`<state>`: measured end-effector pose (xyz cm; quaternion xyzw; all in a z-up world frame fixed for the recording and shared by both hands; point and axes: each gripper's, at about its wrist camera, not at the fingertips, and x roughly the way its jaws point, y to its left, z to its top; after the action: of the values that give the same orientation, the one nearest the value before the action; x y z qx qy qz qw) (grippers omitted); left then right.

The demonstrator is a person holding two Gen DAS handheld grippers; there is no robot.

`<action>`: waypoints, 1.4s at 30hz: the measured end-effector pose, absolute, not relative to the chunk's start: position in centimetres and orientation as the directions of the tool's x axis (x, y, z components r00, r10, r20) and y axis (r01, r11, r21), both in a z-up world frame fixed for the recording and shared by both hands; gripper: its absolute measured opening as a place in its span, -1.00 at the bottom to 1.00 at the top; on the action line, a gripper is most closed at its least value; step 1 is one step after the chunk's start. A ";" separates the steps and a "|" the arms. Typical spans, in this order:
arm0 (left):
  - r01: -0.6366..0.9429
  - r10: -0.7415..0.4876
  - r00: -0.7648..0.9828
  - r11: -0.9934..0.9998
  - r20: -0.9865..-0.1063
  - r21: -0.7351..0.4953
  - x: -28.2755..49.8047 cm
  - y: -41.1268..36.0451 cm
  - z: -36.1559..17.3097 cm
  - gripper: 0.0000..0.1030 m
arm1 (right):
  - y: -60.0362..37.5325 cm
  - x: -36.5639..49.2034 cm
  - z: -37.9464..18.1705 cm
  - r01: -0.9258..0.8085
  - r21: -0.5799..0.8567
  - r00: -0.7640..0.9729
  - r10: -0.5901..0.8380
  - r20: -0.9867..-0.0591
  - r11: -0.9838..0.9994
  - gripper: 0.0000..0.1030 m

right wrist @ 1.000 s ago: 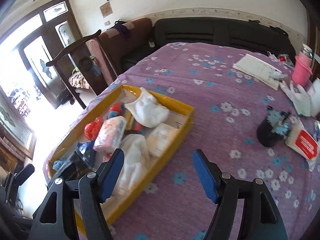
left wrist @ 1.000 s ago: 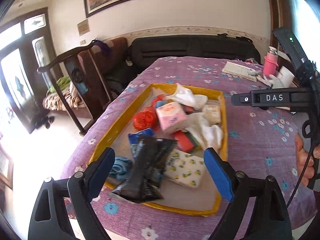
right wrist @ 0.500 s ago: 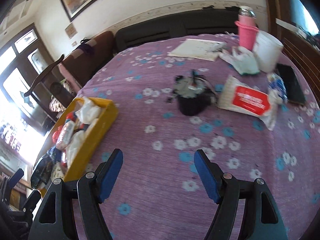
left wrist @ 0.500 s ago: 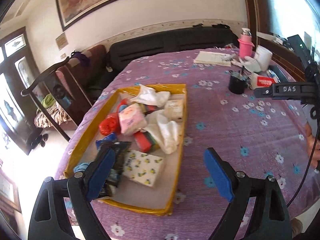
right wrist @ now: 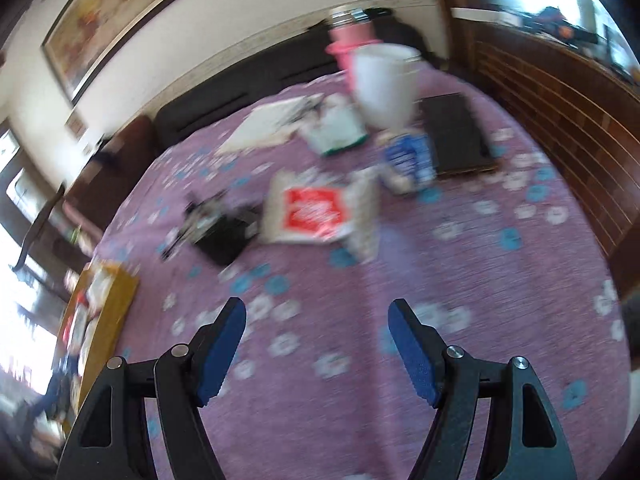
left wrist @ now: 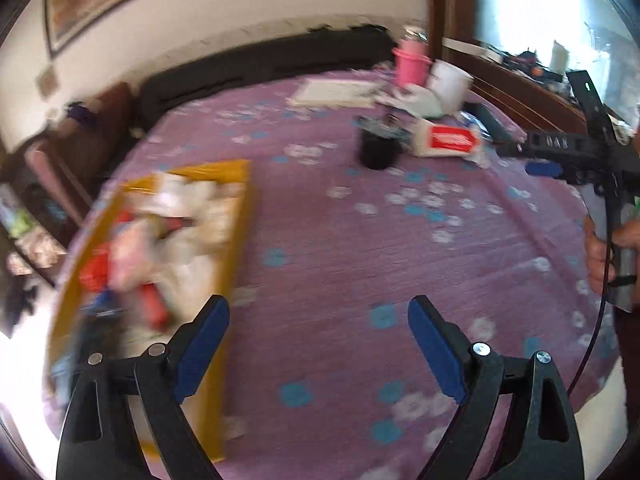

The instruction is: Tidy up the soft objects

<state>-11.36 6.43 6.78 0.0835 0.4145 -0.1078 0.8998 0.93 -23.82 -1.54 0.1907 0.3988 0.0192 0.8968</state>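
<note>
Over the purple flowered tabletop (left wrist: 320,248) we carry both grippers with fingers spread wide and nothing between them, ready for a pickup. Our left gripper (left wrist: 318,344) hangs beside the yellow tray (left wrist: 236,232), where the soft packets and cloths (left wrist: 168,236) lie heaped together, kept in one place for sorting. Our right gripper (right wrist: 316,344) points toward the far clutter: a white pack with a red label (right wrist: 316,210) lying flat near a black cup (right wrist: 224,236). Both views are blurred, so that pack may be tissues, probably the next soft thing to fetch.
</note>
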 end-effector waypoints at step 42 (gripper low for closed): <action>0.308 -0.215 0.494 0.949 -0.843 -0.062 -5.4 2.6 0.0 0.99 | -29.8 6.3 -4.6 0.099 0.458 0.585 0.320 -0.745 0.883 0.49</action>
<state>-5.42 2.57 -0.04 0.0484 0.4797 -0.1517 0.8628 6.27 -29.84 -4.64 0.2329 0.4508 0.0643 0.8593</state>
